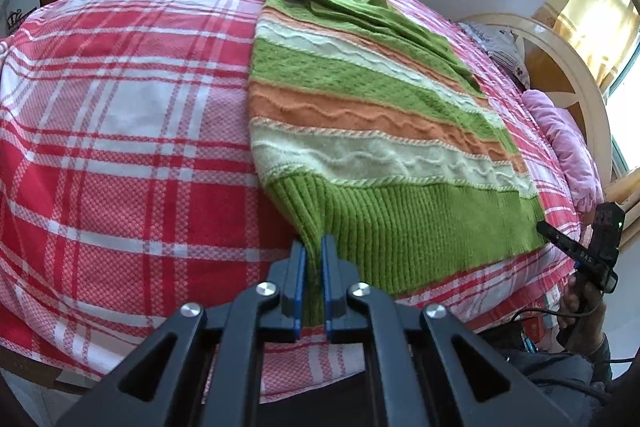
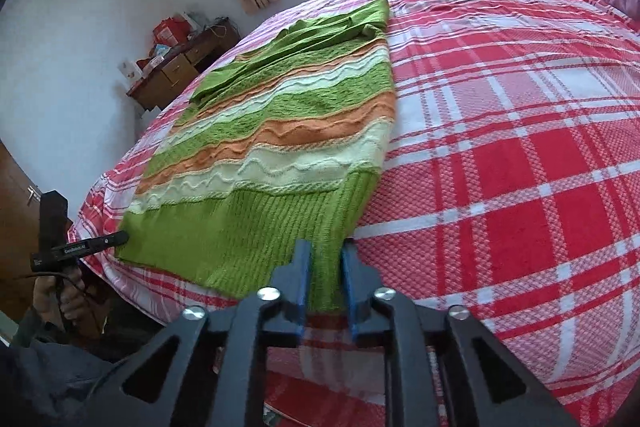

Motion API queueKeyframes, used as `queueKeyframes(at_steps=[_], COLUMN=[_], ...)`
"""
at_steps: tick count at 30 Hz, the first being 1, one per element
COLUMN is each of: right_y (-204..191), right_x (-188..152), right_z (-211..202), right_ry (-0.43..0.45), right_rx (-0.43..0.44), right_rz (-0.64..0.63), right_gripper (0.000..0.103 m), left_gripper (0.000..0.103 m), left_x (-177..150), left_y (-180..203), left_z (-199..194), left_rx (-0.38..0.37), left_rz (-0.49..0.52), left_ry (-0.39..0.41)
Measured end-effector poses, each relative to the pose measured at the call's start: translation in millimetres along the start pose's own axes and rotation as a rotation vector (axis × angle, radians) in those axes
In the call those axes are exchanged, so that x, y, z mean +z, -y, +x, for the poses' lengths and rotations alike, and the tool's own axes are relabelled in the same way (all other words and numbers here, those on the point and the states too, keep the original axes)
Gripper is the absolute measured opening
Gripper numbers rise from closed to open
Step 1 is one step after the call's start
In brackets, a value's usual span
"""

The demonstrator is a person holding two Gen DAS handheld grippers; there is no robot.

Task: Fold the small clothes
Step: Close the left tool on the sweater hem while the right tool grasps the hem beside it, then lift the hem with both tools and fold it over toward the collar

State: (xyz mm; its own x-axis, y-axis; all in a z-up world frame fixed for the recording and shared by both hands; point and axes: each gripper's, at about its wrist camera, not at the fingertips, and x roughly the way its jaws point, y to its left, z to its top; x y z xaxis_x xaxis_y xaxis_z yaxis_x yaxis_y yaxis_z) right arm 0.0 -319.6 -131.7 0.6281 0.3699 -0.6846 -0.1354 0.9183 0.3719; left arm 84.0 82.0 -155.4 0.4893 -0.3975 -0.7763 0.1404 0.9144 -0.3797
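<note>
Sweater: a knitted sweater [image 1: 372, 115] in green, orange and cream stripes lies spread on the checked bedspread [image 1: 120, 115], its ribbed green hem nearest both tools and its body running away ahead of the fingertips.
Fold state: the sleeves look already laid over the far part of the body, so the piece is a long narrow panel; judged from that, the lengthwise fold is still to do.
Left gripper: the left gripper [image 1: 314, 247] has its 2 blue pads drawn close, pinching a bunched corner of the ribbed hem that rises between them.
Right gripper: the right gripper [image 2: 326, 255] holds the opposite hem corner; its pads stand a little further apart than the left pair, with a thicker gather of rib filling the gap.
Position between tools: the hem stretches from one pair of fingers to the other, flat on the bed between them.
Weight: probably light to middling for a knit, easy for 2 corner pinches to carry.
Stiffness: soft and limp; it will likely sag between the fingers and drag along the bedspread rather than hold its shape.
Grip quality: fuzzy, ribbed yarn should give good friction, so slipping seems unlikely, though rib stretches under pull.
Best hold: the 2 hem corners, as now, deep enough to catch both layers.
Risk: the loosely laid sleeves beyond the fingertips may shift.
</note>
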Motion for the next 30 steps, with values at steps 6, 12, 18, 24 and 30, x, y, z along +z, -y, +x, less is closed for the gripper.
queueKeyframes(at_steps=[6,12,18,24,30], right_y=[-3,8,-8,-19,-25], right_x=[-5,8,37,65,103], right_z=[1,-28,-61,-63,-66], right_ry=[0.016,0.101,0.212,0.259,0.32], right_rx=[-0.025,0.12,0.182,0.196,0.193], right_rz=[-0.061,0.007,-0.011,-0.032,-0.048], right_gripper=[0.009,0.007,0.006,0.005,0.005], left_gripper=[0.016,0.006,0.005,0.004,0.004], left_x=[0,7,30,61,94], left_y=[-5,3,17,16,15], left_z=[3,-17,-49,-54,-58], left_rx=[0.008,-0.04,-0.07,-0.109,-0.108], left_rz=[-0.033,0.009,0.048,0.004,-0.012], left_ry=[-0.012,0.032,0.138,0.19,0.25])
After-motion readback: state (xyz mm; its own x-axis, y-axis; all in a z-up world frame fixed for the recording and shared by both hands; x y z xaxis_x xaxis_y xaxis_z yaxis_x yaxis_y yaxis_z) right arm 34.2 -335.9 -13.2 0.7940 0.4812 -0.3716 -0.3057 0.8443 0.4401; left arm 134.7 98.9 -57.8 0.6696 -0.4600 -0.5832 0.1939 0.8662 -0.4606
